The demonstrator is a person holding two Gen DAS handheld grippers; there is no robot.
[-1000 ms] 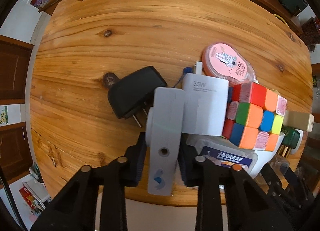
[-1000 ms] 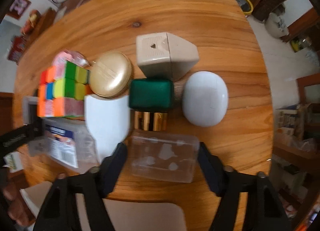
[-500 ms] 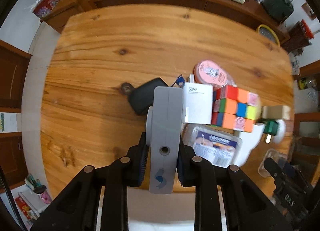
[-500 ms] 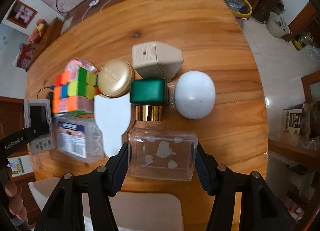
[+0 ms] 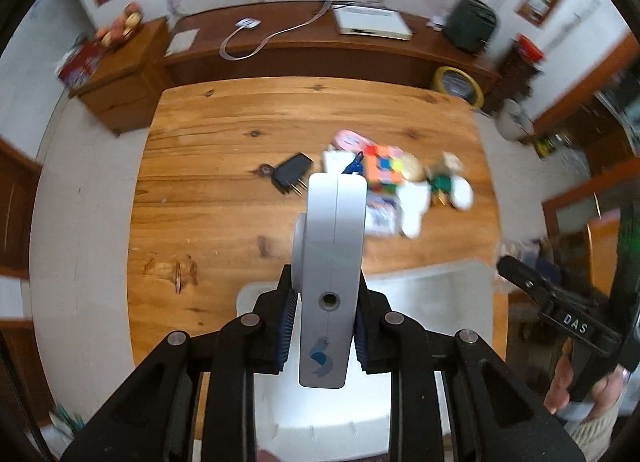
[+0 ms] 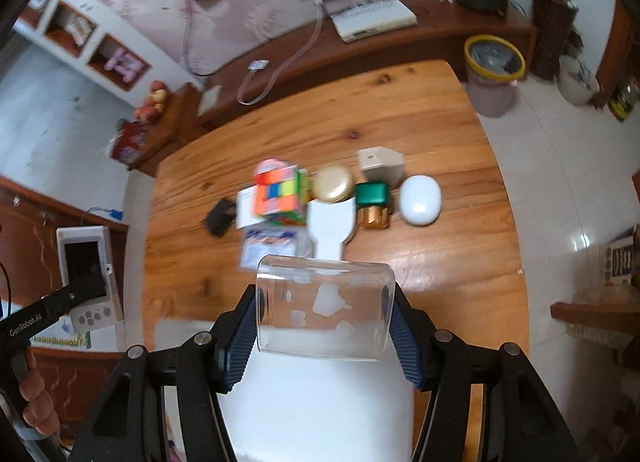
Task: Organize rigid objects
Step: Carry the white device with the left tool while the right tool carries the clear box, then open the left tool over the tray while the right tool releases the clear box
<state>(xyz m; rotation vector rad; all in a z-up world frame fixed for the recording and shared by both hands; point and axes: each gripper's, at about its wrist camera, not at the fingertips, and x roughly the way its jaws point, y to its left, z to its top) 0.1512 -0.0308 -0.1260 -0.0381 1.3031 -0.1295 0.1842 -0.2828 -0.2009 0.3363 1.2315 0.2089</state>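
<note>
My left gripper [image 5: 322,336] is shut on a grey handheld game console [image 5: 330,258], held high above the table's near edge; the console also shows in the right wrist view [image 6: 86,274]. My right gripper [image 6: 322,332] is shut on a clear plastic box [image 6: 324,312], also lifted well above the table. On the wooden table [image 6: 440,109] lies a cluster: a colourful puzzle cube [image 6: 280,191], a gold round tin [image 6: 334,183], a green box [image 6: 372,193], a white oval case [image 6: 420,199], a beige box [image 6: 378,161] and a black charger [image 5: 292,171].
A white chair seat [image 5: 324,414] is below both grippers at the table's near edge. A white paddle-shaped piece [image 6: 331,229] and a labelled plastic case [image 6: 272,248] lie in front of the cluster. A yellow-rimmed bin [image 6: 494,61] stands beyond the table's far right corner.
Both grippers have risen and pulled back from the table, each carrying its object. The clear box has left the tabletop. The cluster now looks small and far.
</note>
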